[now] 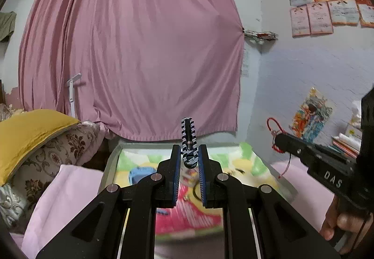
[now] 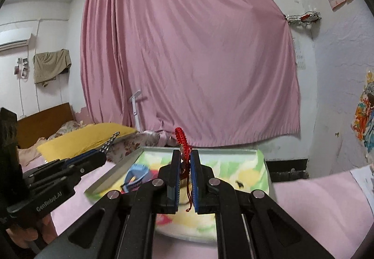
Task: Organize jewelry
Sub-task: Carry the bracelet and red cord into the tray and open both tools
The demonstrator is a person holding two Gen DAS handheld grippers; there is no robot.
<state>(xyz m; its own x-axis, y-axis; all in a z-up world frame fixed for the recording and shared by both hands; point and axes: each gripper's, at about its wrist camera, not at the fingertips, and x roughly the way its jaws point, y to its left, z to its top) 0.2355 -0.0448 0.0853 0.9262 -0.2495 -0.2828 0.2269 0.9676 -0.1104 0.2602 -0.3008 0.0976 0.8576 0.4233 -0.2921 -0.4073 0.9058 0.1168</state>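
Note:
My left gripper (image 1: pixel 189 153) is shut on a black-and-white striped hair clip (image 1: pixel 188 142) that sticks up above its fingertips; it also shows in the right wrist view (image 2: pixel 109 142). My right gripper (image 2: pixel 185 156) is shut on a red braided cord bracelet (image 2: pixel 182 139), whose loop stands up and whose tail hangs down between the jaws; it also shows in the left wrist view (image 1: pixel 272 128). Both grippers are held above a tray (image 1: pixel 112 160) lined with a colourful cartoon print (image 2: pixel 247 165). A blue item (image 2: pixel 135 174) and a small dark piece (image 2: pixel 239 183) lie in the tray.
The tray rests on a pink sheet (image 2: pixel 315 200) on a bed. A yellow pillow (image 1: pixel 28 132) and floral pillows (image 1: pixel 53 160) lie at the left. A pink curtain (image 1: pixel 131 48) hangs behind. Books and tissues (image 1: pixel 348 137) sit at the right wall.

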